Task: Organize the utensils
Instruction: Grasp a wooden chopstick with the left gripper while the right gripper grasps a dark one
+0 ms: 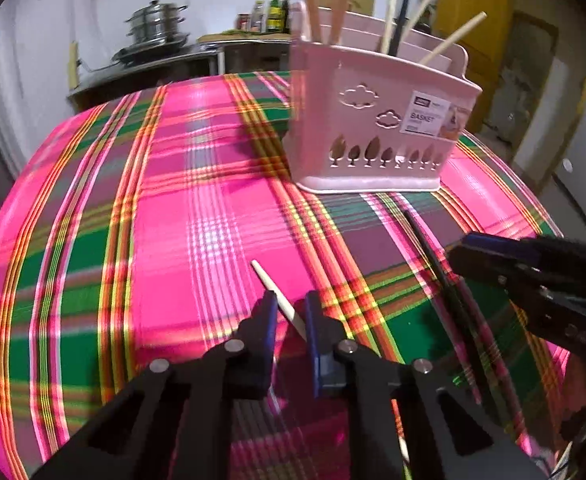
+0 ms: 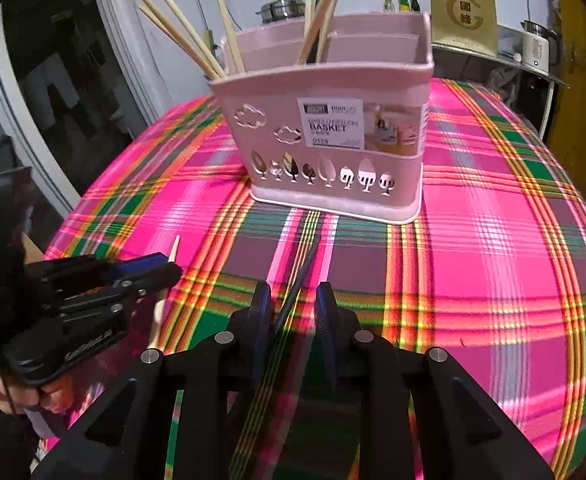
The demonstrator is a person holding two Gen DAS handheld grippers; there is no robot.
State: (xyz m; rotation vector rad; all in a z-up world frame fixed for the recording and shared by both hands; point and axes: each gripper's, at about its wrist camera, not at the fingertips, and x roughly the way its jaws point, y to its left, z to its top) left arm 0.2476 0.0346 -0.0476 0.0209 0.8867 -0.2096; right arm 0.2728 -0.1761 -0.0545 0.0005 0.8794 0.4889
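Chopsticks stand in the pink basket (image 2: 325, 136) at twelve o'clock, with bare plaid worktop (image 2: 493, 260) around it. A pale chopstick (image 1: 281, 300) is straddled by the narrowed left claw (image 1: 289, 316), contact unclear; a black chopstick (image 2: 297, 288) is framed loosely by the right claw (image 2: 293, 304).

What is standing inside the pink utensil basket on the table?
Several pale wooden chopsticks and one dark stick stand in the pink basket, leaning out over its rim. Their lower ends are hidden by the basket's walls, so which compartment holds each is partly unclear.
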